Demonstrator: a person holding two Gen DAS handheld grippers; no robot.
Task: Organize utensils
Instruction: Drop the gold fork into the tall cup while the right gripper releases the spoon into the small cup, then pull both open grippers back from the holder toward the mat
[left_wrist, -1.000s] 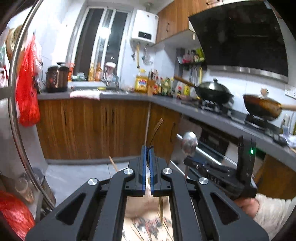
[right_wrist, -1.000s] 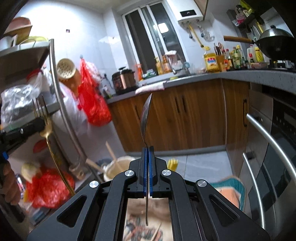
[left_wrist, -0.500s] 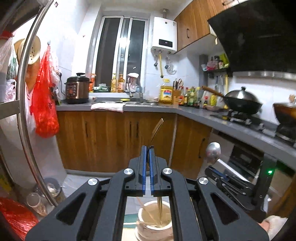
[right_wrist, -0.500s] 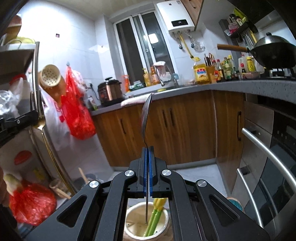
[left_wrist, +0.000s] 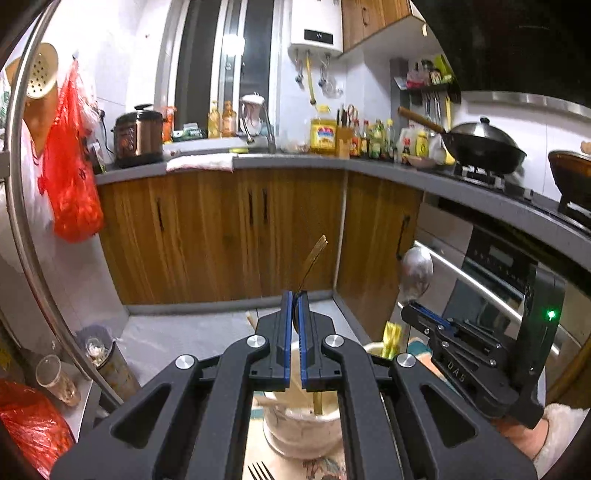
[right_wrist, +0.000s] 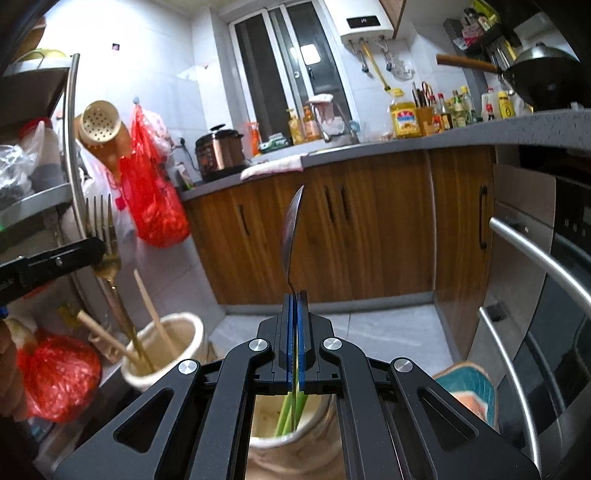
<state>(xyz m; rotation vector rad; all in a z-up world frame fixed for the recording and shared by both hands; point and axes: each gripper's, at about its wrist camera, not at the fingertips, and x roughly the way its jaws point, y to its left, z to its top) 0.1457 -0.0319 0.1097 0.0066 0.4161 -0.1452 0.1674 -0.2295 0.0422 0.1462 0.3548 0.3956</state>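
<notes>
In the left wrist view, the left gripper (left_wrist: 294, 295) tilts slightly downward, its blue pads clamped on a gold fork (left_wrist: 312, 258) whose tines rise past the jaws and whose handle drops into a pale ceramic jar (left_wrist: 303, 432) directly beneath. To the right, the right gripper (left_wrist: 415, 308) is held in a hand in a white fuzzy sleeve (left_wrist: 557, 428) and carries a silver spoon (left_wrist: 416, 267), bowl up. A second fork (left_wrist: 260, 470) lies flat at the bottom edge, just before the jar.

In the right wrist view, the right gripper (right_wrist: 294, 295) also angles a little down, its jaws pinched tight on the spoon (right_wrist: 291, 229), seen edge-on. The spoon's handle reaches into a second jar (right_wrist: 295, 443) holding green sticks (right_wrist: 286, 413). At left, the left gripper (right_wrist: 94, 249) holds the gold fork (right_wrist: 105, 251) with its handle inside the other jar (right_wrist: 162, 350), among wooden chopsticks (right_wrist: 151, 306).
</notes>
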